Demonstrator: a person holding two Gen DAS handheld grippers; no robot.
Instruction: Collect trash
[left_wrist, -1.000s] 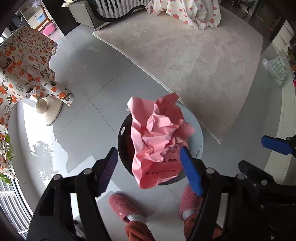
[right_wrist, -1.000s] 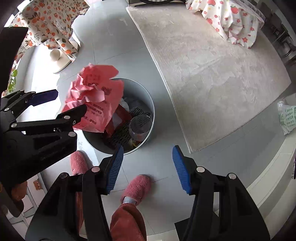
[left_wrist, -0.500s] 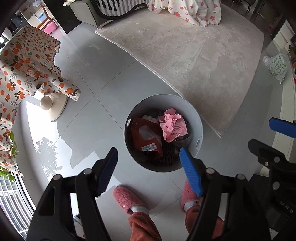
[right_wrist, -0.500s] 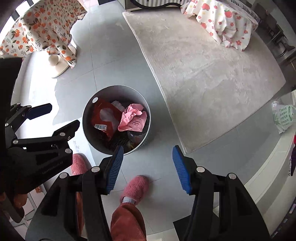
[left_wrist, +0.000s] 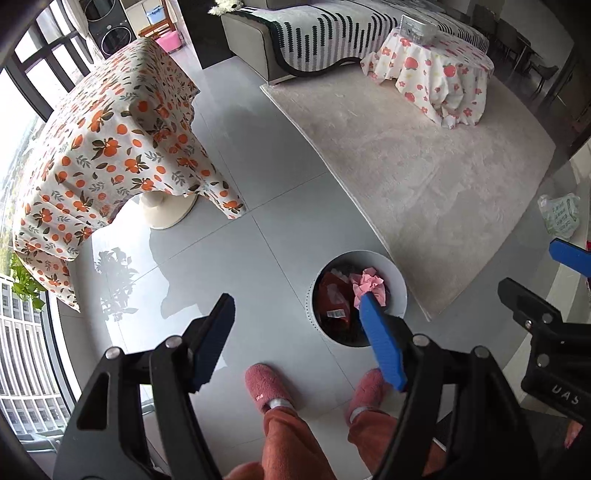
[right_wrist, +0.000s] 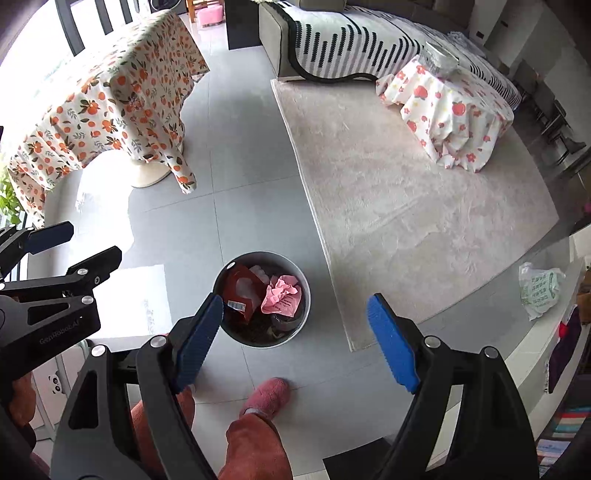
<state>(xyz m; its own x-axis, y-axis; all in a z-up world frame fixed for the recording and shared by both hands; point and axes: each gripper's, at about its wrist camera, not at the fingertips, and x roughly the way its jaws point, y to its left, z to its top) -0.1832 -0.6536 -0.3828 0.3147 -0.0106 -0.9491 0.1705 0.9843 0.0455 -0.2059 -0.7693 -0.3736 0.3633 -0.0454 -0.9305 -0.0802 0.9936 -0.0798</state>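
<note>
A round grey trash bin (right_wrist: 304, 295) stands on the tile floor, seen from high above; it also shows in the left wrist view (left_wrist: 400, 291). Inside lie a crumpled pink paper (right_wrist: 281, 298) (left_wrist: 371, 285), a red wrapper (right_wrist: 242, 291) (left_wrist: 334, 302) and darker trash. My left gripper (left_wrist: 297, 332) is open and empty, well above the bin. My right gripper (right_wrist: 295, 328) is open and empty, also high above it.
A table with an orange-print cloth (left_wrist: 110, 147) stands at the left. A beige rug (right_wrist: 406, 206), a striped sofa (right_wrist: 351, 40) and a small table with a peach-print cloth (right_wrist: 454, 110) lie beyond. A white plastic bag (right_wrist: 539, 291) sits at the right. Pink slippers (left_wrist: 264, 386) are below.
The pink paper left my left gripper and fell into the bin. Both grippers then rose well above the bin, which looks smaller now.
</note>
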